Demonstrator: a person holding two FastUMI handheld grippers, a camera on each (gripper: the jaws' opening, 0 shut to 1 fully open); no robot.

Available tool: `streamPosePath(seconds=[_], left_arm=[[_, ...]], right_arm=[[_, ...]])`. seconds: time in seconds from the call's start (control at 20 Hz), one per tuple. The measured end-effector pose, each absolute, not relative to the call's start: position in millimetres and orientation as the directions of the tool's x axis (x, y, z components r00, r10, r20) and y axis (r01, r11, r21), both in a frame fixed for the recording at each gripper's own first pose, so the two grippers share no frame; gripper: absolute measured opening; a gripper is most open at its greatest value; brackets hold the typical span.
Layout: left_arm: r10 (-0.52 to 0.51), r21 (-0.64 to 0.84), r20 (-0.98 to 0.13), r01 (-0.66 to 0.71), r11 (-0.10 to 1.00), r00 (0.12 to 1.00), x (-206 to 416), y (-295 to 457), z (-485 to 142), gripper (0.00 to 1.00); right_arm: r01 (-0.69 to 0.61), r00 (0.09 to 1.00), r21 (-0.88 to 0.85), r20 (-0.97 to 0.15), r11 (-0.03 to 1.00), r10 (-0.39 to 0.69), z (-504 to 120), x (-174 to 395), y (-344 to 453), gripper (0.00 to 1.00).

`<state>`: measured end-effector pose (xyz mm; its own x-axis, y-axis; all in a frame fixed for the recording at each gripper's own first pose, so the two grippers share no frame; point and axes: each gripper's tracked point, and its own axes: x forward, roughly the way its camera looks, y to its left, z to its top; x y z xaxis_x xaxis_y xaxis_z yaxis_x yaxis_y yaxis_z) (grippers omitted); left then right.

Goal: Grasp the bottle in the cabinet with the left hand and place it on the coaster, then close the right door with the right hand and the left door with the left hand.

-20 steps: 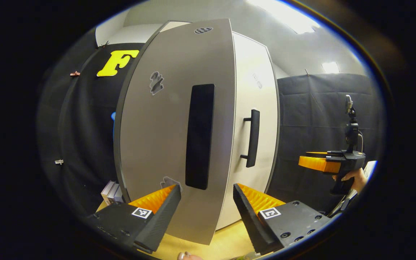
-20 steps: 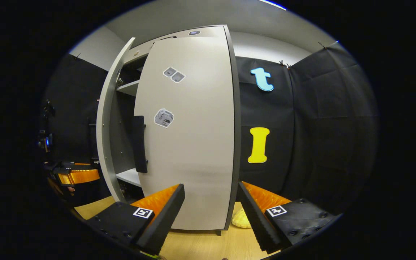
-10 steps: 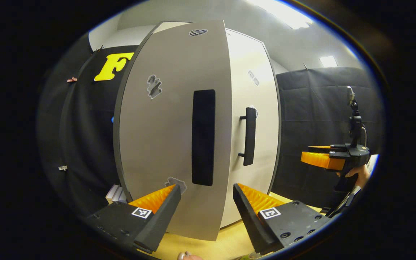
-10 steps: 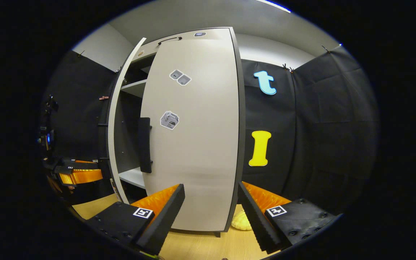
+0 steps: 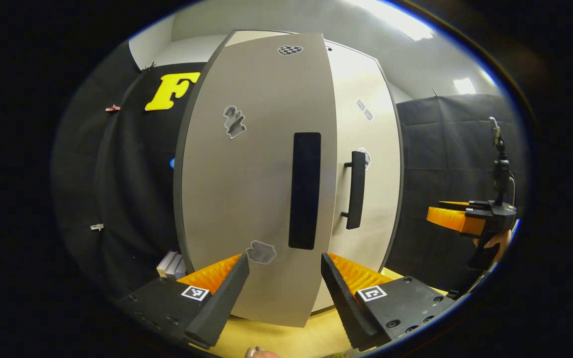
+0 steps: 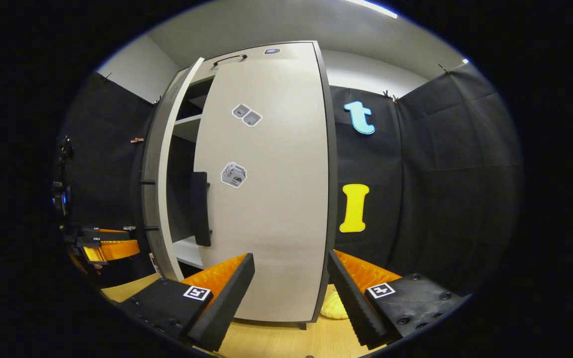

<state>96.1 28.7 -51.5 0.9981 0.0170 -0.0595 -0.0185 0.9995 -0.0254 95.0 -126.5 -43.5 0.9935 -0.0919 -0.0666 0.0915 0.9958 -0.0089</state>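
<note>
Facing: the left tool (image 5: 285, 278) looks at the outer face of the left door (image 5: 251, 189), which stands just ahead of its fingertips; whether they touch it I cannot tell.
Left door: ajar, swung out from the cabinet (image 6: 202, 149), its free edge towards the right door (image 5: 366, 164); long axis upright, with a tall dark handle (image 5: 305, 190) running the same way.
Right door: pale, upright, seemingly flush with the cabinet front; its bar handle (image 5: 355, 190) is vertical.
Gap: in the right gripper view a dark opening with shelves (image 6: 187, 127) shows between the two doors.
Left tool: fingers spread wide, holding nothing.
Right tool (image 6: 290, 286): fingers spread wide, empty, just in front of the right door's lower part; in the left gripper view it hangs well off to the right, held by a hand (image 5: 495, 241).
Desk (image 6: 286, 340): light wood, carrying the cabinet.
Extra: a yellow object (image 6: 334, 307) lies on the desk at the cabinet's right foot.
</note>
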Motion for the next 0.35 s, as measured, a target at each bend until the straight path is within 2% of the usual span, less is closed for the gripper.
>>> streamPosePath(seconds=[0.35], left_arm=[[0.055, -0.025, -0.067, -0.057, 0.998, 0.996, 90, 39, -52, 0.93]], right_arm=[[0.048, 0.997, -0.001, -0.066, 0.999, -0.048, -42, 100, -97, 0.98]])
